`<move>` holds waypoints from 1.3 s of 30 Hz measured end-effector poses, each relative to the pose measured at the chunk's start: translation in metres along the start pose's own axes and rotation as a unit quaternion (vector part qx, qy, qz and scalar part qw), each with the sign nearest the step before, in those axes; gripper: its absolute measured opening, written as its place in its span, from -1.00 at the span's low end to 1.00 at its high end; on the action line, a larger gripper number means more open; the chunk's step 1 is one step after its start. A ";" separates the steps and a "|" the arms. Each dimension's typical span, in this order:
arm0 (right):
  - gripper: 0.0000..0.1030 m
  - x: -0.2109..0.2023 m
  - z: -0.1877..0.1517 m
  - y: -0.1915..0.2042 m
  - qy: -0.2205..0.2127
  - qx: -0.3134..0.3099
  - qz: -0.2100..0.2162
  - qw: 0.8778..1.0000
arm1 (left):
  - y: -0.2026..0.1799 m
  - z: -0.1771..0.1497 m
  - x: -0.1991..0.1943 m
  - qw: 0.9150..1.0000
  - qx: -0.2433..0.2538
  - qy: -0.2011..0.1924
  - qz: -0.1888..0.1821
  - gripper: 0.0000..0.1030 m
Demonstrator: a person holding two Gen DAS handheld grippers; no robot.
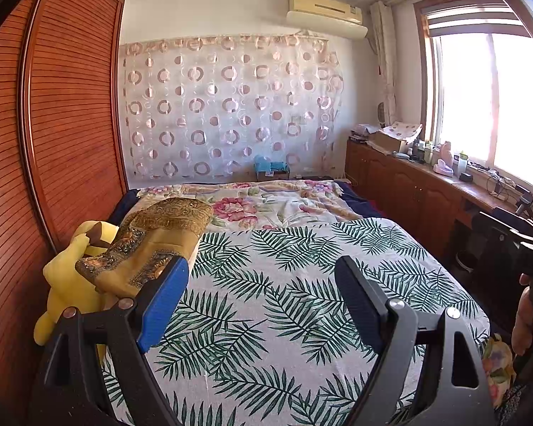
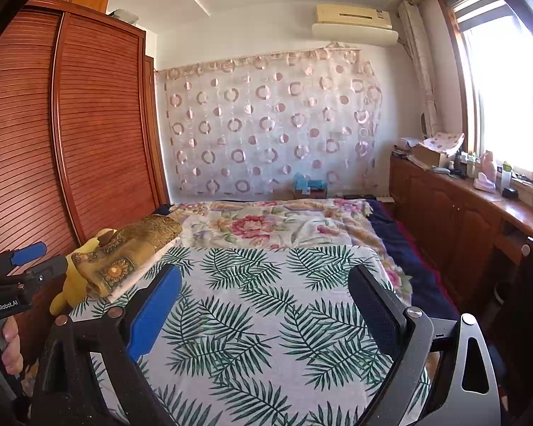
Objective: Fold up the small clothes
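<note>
At the bed's left edge, a folded gold-brown patterned cloth (image 1: pixel 149 248) is stacked against a yellow plush toy (image 1: pixel 67 284). The left gripper (image 1: pixel 263 305) and right gripper (image 2: pixel 266 312) are held wide and empty over the palm-leaf printed sheet (image 1: pixel 284 301). A careless reach could topple the stack or snag the toy.
</note>
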State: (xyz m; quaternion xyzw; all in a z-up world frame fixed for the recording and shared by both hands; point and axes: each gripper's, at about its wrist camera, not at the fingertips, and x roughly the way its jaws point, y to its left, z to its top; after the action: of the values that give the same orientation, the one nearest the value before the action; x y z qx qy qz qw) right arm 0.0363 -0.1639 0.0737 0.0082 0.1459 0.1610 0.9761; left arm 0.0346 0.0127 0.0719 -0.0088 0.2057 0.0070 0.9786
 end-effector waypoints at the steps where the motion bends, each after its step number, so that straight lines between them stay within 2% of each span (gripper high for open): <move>1: 0.85 0.000 0.001 0.000 0.000 0.000 0.000 1.000 | 0.000 0.000 0.000 1.000 0.000 0.000 0.000 0.64; 39: 0.85 -0.005 0.001 -0.011 -0.003 -0.008 0.004 1.000 | 0.000 0.000 0.000 1.000 0.000 -0.001 0.000 0.64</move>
State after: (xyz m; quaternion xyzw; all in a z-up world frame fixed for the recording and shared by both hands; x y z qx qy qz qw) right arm 0.0357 -0.1760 0.0754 0.0018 0.1416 0.1655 0.9760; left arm 0.0347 0.0126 0.0719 -0.0084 0.2051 0.0069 0.9787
